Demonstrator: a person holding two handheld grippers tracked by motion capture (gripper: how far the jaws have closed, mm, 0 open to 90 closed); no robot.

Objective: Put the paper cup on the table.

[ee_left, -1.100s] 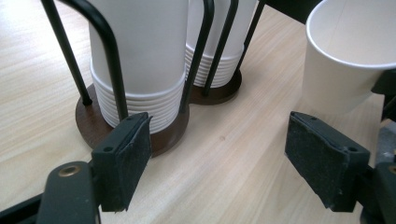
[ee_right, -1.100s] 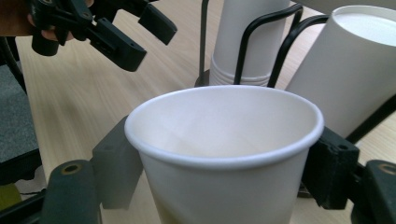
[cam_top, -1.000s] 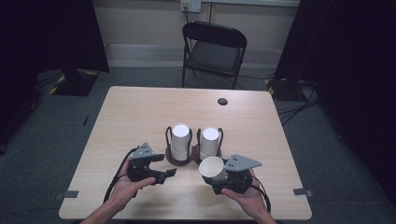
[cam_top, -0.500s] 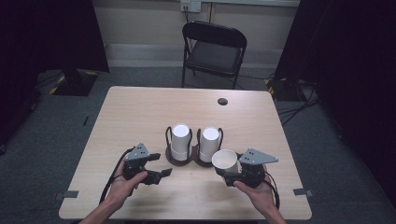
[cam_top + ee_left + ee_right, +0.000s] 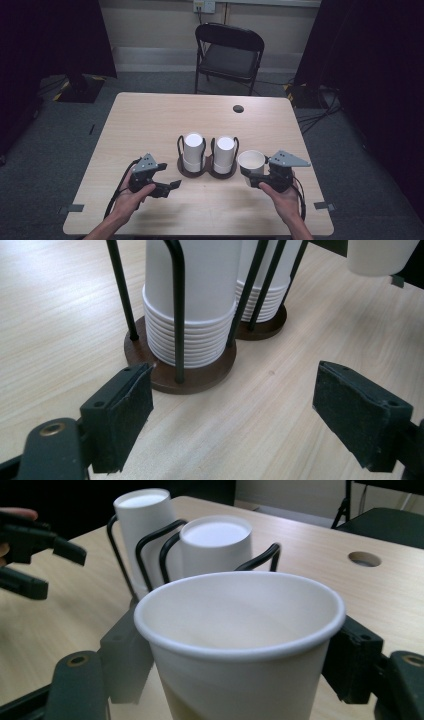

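While the left gripper (image 5: 172, 186) rests low over the near left part of the wooden table (image 5: 150, 120) with its jaws spread wide and nothing between them, the right gripper (image 5: 248, 176) grips a single white paper cup (image 5: 251, 161) by its sides, mouth up, near the table's right front. In the right gripper view that cup (image 5: 240, 645) sits between the two black jaws, one pad pressed to each side of its wall. Just to the left of the held cup stands a dark cup holder (image 5: 207, 167) with two round bases joined side by side and black wire loops rising around each. Each base carries a stack of white cups turned upside down: the left stack (image 5: 193, 151) and the right stack (image 5: 225, 154) stand upright within the wires. From the left gripper view the nearer stack (image 5: 192, 305) shows its many nested rims just above the brown base, straight ahead of the open jaws. A small round hole (image 5: 238, 108) lies toward the table's far right, and a black folding chair (image 5: 227, 55) stands beyond the far edge.
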